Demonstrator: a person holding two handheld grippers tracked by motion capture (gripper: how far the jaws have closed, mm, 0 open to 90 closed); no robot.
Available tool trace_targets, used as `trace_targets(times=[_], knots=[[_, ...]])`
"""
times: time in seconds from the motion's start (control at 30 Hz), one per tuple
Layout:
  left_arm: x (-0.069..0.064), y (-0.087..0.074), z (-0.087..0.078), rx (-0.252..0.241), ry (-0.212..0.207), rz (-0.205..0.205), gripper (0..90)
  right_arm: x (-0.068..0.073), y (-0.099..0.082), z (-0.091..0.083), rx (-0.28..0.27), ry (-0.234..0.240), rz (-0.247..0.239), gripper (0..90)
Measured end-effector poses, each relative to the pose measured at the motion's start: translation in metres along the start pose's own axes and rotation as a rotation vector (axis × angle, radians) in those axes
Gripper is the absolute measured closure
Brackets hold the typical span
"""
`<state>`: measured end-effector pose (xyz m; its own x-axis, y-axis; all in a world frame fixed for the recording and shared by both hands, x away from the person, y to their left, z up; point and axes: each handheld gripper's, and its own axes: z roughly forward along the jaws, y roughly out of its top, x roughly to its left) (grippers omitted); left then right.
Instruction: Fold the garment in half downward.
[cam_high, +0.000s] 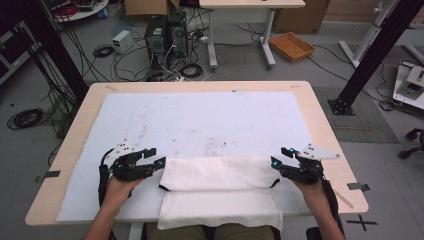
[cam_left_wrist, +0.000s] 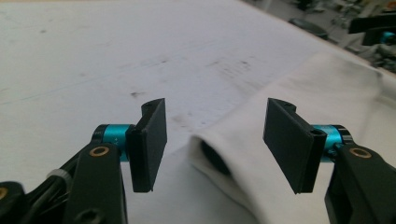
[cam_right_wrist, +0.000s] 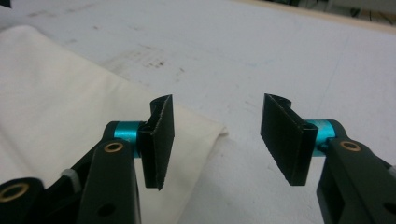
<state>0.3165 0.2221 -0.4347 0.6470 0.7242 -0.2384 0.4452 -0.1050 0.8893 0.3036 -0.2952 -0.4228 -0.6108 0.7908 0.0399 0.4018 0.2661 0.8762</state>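
1. White cloth (cam_high: 220, 187): folded into a wide band, lying flat at the near middle of the table; its lower layer hangs over the near table edge. A dark trim line shows at both lower corners of the upper fold.
2. In the left gripper view, the cloth (cam_left_wrist: 299, 88) end forms a rolled fold with a dark hollow; this fold lies between the two black jaws but touches neither pad.
3. In the right gripper view, the cloth (cam_right_wrist: 60, 98) corner lies under and just past the left-hand jaw; the rest of the gap shows bare mat.
4. Left gripper (cam_high: 156, 161): at the left end of the cloth, pointing inward toward it. Jaws stand apart, nothing clamped. In its own view the left gripper (cam_left_wrist: 215, 140) shows both pads clear of the fabric.
5. Right gripper (cam_high: 276, 161): at the right end of the cloth, pointing inward. Jaws stand apart, nothing clamped; in its own view the right gripper (cam_right_wrist: 217, 140) has a wide gap between its pads.
6. Each gripper is held in one of the person's hands, forearms entering from the near side.
7. White mat (cam_high: 200, 115): covers most of the table, marked with faint dark smudges beyond the cloth.
8. Table (cam_high: 320, 115): light wood edge shows around the mat.
9. Floor beyond: cables, computer towers (cam_high: 165, 32), a woven basket (cam_high: 291, 46)
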Motion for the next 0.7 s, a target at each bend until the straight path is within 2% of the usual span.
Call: trace_targets(times=[0.07,0.2,0.3,0.37,0.4,0.43,0.5,0.57,0.63,0.7], knots=[[0.003,0.002,0.011,0.031,0.001,-0.009,38.5,-0.001,0.002,0.013,0.052,-0.004,0.013,42.4],[0.005,0.003,0.034,0.124,-0.006,-0.048,34.7,-0.004,0.005,0.041,0.153,0.024,0.034,41.5],[0.005,0.001,0.044,0.166,-0.012,-0.065,32.5,-0.006,0.003,0.053,0.217,0.027,0.047,42.0],[0.003,0.001,0.047,0.188,-0.003,-0.053,32.6,-0.006,0.001,0.054,0.223,0.048,0.062,48.8],[0.002,0.001,0.047,0.185,-0.012,-0.047,32.6,-0.007,0.001,0.054,0.222,0.068,0.053,52.6],[0.001,0.0,0.047,0.192,-0.013,-0.042,33.8,-0.006,0.001,0.054,0.224,0.071,0.056,53.4],[-0.001,-0.001,0.048,0.234,-0.019,-0.025,45.2,-0.006,0.0,0.055,0.228,0.081,0.069,56.4],[-0.005,-0.001,0.049,0.25,-0.039,-0.006,65.4,-0.006,0.0,0.055,0.228,0.102,0.072,62.7],[-0.008,-0.001,0.05,0.247,-0.026,-0.01,73.2,-0.005,0.0,0.054,0.229,0.125,0.072,72.4],[-0.008,-0.002,0.049,0.24,-0.027,-0.016,78.1,-0.002,0.0,0.054,0.232,0.131,0.067,78.0]])
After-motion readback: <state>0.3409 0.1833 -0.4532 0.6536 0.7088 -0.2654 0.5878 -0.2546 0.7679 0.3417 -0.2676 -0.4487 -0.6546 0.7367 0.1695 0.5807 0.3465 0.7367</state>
